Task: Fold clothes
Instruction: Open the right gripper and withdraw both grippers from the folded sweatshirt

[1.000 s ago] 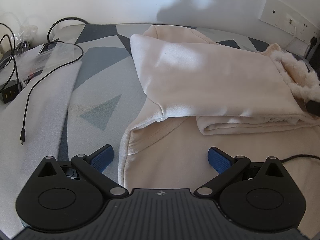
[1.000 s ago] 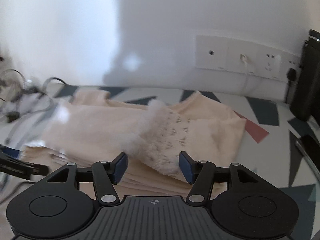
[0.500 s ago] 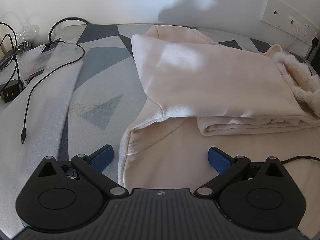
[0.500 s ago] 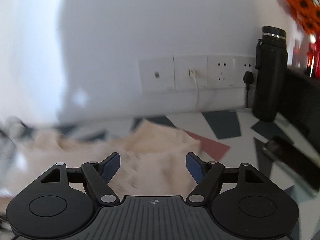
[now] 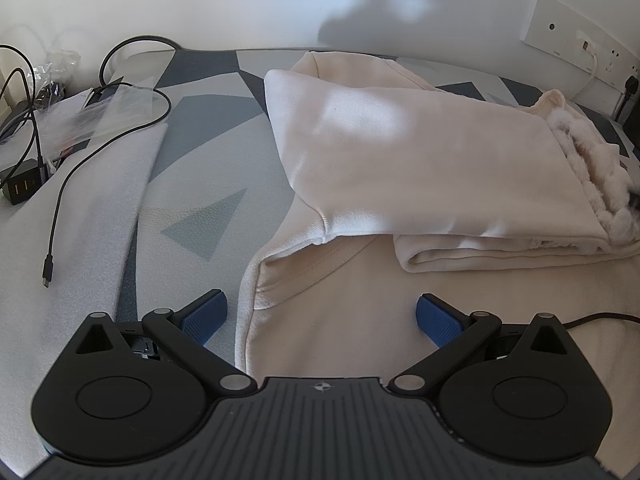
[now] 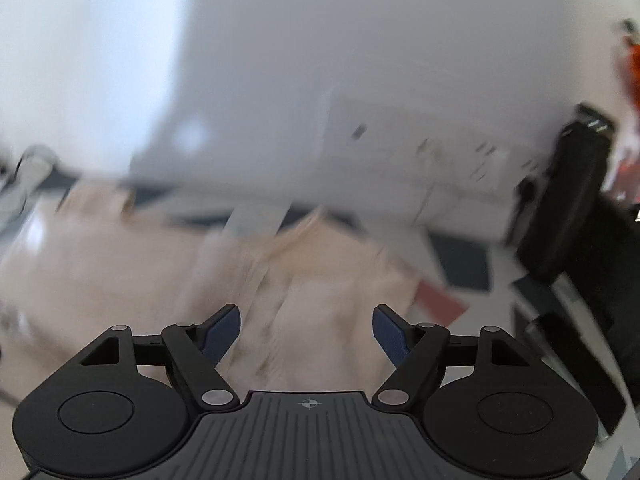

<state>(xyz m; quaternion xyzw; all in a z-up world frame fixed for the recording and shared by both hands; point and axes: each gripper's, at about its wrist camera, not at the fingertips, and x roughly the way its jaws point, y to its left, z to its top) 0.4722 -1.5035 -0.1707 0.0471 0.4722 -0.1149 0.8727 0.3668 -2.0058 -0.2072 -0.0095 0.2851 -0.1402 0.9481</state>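
A cream sweatshirt (image 5: 420, 168) is lying on a mat with grey and white shapes (image 5: 208, 184). It is partly folded, so one thick layer is resting on top of the flat bottom part. Fluffy white lining (image 5: 592, 184) is showing at the right end of the sweatshirt.

The left gripper (image 5: 320, 316) is sitting low at the near edge of the sweatshirt. Its blue fingers (image 5: 206, 314) are spread wide apart and are holding nothing. One finger is over the mat just left of the sweatshirt's edge, and the other is over the cloth.

A black cable (image 5: 60, 192) is lying on the mat, well to the left of the sweatshirt. A black charger block (image 5: 20, 190) is sitting even farther left. A clear plastic bag (image 5: 108, 108) is lying near the cable, toward the wall. White wall sockets (image 5: 576, 40) are on the wall behind the sweatshirt, to the right.

The right wrist view is very blurry. The right gripper (image 6: 307, 334) is spread apart too, with nothing between its fingers. The sweatshirt is showing as a pale blur (image 6: 312, 280) in front of it. A dark bottle (image 6: 568, 200) is standing to the right of the sweatshirt, by the wall.
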